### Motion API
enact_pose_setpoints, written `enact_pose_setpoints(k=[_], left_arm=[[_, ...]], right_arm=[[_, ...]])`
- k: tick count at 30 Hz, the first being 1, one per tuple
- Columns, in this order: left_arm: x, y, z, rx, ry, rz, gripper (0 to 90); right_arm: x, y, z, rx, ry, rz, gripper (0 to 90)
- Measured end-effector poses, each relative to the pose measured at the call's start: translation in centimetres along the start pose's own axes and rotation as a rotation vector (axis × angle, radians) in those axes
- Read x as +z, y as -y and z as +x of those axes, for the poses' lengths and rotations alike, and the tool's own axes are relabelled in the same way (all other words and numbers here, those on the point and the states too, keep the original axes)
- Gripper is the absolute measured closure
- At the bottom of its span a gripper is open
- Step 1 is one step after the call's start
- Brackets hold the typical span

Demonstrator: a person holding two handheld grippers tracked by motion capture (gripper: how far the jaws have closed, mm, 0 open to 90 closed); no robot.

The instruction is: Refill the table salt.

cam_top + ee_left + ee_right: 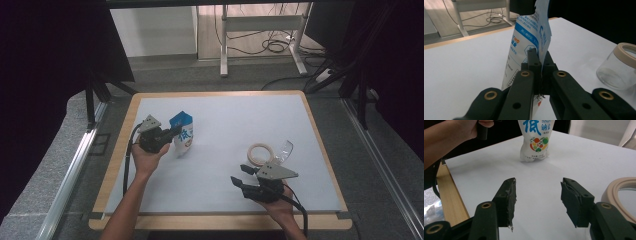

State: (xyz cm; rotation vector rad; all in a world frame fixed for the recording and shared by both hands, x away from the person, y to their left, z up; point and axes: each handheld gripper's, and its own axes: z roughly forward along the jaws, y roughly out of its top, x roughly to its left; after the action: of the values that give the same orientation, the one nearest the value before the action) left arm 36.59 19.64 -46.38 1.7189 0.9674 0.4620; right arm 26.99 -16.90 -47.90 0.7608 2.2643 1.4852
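A blue-and-white printed pouch (183,133) stands upright on the white mat (235,115) at the left. My left gripper (176,132) is shut on the pouch's side edge; in the left gripper view the jaws (539,58) pinch the thin film of the pouch (529,35). My right gripper (241,175) rests low near the mat's front right, open, with nothing between its pads (538,195). It faces the pouch (536,137) from a distance. A clear glass jar (265,154) with a beige rim lies just beyond the right gripper.
The jar (619,67) sits at the right in the left gripper view, and its beige rim (621,192) is close beside the right jaw. The table's wooden border (120,145) frames the mat. A desk frame and cables (270,45) stand on the floor behind.
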Motion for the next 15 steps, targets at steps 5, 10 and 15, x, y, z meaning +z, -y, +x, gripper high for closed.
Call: enact_pose_setpoints(k=[5,10,15], left_arm=[[0.07,-0.34,-0.11,0.002,0.02,0.006,90.0],[-0.15,-0.89,-0.51,0.023,0.028,0.019,90.0],[-0.33,-1.01,-0.69,0.0,0.083,0.009,90.0]], right_arm=[[-0.05,-0.05,0.1,-0.004,0.0,-0.005,46.2],[-0.07,-0.06,0.04,-0.004,-0.003,-0.006,46.2],[-0.07,-0.06,0.1,-0.003,-0.004,-0.011,46.1]])
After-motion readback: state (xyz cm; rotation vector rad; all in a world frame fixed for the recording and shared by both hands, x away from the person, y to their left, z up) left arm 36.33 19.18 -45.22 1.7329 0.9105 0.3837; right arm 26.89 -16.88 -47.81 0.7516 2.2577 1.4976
